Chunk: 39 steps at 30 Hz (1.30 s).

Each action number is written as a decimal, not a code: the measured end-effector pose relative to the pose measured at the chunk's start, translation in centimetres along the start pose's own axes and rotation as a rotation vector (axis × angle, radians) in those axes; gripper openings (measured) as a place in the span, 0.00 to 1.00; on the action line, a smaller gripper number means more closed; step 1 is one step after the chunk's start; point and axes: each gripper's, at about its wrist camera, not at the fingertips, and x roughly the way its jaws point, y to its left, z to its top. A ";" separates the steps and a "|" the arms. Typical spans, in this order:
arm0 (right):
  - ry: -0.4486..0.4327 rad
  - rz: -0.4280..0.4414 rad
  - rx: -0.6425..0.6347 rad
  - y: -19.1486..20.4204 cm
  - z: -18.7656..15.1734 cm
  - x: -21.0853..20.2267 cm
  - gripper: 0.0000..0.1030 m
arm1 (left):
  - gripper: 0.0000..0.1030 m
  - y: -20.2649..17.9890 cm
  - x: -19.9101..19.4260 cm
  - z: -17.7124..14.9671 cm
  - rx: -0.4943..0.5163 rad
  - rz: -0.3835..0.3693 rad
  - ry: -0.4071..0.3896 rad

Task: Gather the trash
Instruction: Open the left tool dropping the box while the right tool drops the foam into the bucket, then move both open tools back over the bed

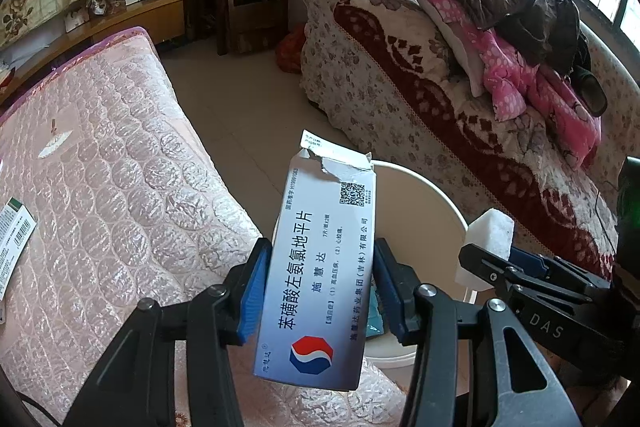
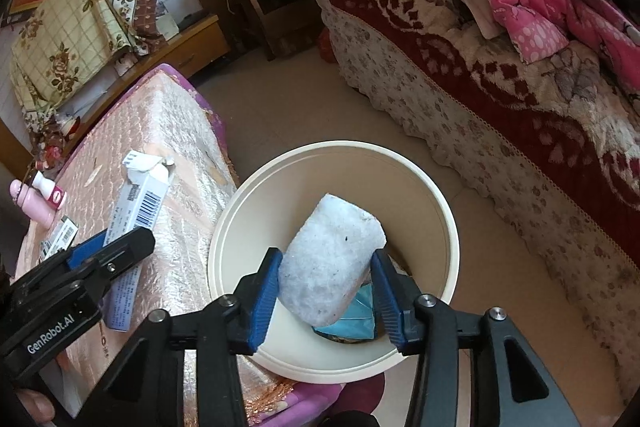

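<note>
My left gripper (image 1: 318,267) is shut on a torn white-and-blue medicine box (image 1: 320,227), held upright beside the rim of a cream round bin (image 1: 440,195). From the right wrist the same box (image 2: 140,203) shows above the pink quilted bed, with the left gripper (image 2: 112,251) on it. My right gripper (image 2: 328,267) hangs over the bin (image 2: 224,247) with a white foam block (image 2: 332,255) between its blue pads, which touch it on both sides near the tips. A blue packet (image 2: 356,311) lies in the bin below. The foam block (image 1: 490,239) also peeks into the left wrist view.
The pink quilted bed (image 2: 180,131) lies left of the bin and carries small bottles (image 2: 50,191) and barcoded boxes (image 2: 60,239). To the right stands a bed with a red floral blanket (image 2: 500,107) and piled clothes (image 1: 520,27). Tiled floor (image 1: 248,87) runs between, with wooden furniture behind.
</note>
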 end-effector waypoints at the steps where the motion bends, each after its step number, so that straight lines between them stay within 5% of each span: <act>1: 0.001 -0.002 0.006 -0.1 0.0 0.0 0.57 | 0.52 0.1 -0.1 0.0 -0.003 0.006 -0.003; 4: 0.008 0.006 0.019 -0.3 0.1 0.3 0.58 | 0.66 0.3 -0.3 0.2 -0.017 -0.003 -0.013; 21: 0.020 0.034 -0.018 2.1 -0.4 0.1 0.63 | 0.67 3.0 -3.0 -0.5 -0.066 0.049 -0.041; 39: 0.047 0.126 -0.197 12.6 -2.3 0.1 0.63 | 0.67 12.1 -8.9 -3.4 -0.176 0.208 -0.091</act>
